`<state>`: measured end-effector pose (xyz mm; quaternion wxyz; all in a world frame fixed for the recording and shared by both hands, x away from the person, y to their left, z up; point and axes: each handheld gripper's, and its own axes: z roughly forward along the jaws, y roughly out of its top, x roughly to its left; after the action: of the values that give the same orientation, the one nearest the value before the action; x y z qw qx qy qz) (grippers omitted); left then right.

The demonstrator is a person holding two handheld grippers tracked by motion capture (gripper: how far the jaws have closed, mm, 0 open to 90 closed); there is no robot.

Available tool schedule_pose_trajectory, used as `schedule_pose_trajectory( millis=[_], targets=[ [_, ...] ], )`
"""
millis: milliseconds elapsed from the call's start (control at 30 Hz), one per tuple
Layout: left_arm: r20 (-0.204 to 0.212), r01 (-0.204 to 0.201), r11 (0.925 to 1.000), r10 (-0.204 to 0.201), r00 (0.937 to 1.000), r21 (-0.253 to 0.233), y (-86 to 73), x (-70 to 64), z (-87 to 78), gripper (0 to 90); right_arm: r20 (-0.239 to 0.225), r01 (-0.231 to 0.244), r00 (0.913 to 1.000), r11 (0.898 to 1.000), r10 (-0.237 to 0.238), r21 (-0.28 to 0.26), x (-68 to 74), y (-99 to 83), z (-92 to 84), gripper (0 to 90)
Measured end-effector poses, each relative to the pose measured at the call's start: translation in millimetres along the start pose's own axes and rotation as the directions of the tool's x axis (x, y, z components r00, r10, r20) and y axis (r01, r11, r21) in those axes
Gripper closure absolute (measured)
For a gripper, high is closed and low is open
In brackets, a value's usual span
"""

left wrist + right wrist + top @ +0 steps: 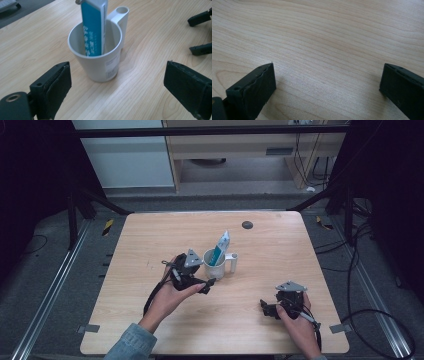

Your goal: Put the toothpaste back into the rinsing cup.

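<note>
A white cup [218, 269] with a side handle stands near the middle of the wooden table [150, 320]. A blue and white toothpaste tube [221, 247] stands upright in it and leans to the far right. My left gripper [206, 275] sits just left of the cup, open. In the left gripper view the cup [97, 65] and tube [92, 32] stand a little beyond my left gripper [117, 85], and nothing is between the jaws. My right gripper [267, 309] rests at the front right, open over bare wood [327, 87]. Its two jaws also appear in the left gripper view as the right gripper [197, 33].
A dark round hole [247, 225] lies near the table's far edge. Black frame bars and cables [360, 285] run along the floor on both sides. A pale cabinet [240, 150] stands beyond the table.
</note>
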<state>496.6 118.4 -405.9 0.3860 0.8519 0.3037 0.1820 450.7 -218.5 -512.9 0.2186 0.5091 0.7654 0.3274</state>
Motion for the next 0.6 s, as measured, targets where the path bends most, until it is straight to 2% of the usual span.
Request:
schedule_pose_trajectory(
  millis=[367, 500, 600],
  targets=[
    [-0.055, 0.036, 0.9980, -0.033, 0.9979, 0.051, -35.3, 22.4, -19.9, 6.9, 0.000, 0.000, 1.0000, 1.000, 0.000, 0.000, 0.0, 0.0, 0.0, 0.5],
    [-0.079, 0.068, 0.9956, -0.063, 0.9949, 0.065, -52.8, 34.7, -27.6, 6.9, 0.000, -0.001, 1.0000, 1.000, 0.001, 0.000, 0.1, 0.0, 0.0, 0.6],
    [-0.092, 0.079, 0.9942, -0.072, 0.9932, 0.073, -59.3, 39.7, -30.1, 6.9, 0.000, -0.001, 1.0000, 1.000, 0.001, 0.000, 0.1, 0.0, 0.0, 0.6]
  ],
)
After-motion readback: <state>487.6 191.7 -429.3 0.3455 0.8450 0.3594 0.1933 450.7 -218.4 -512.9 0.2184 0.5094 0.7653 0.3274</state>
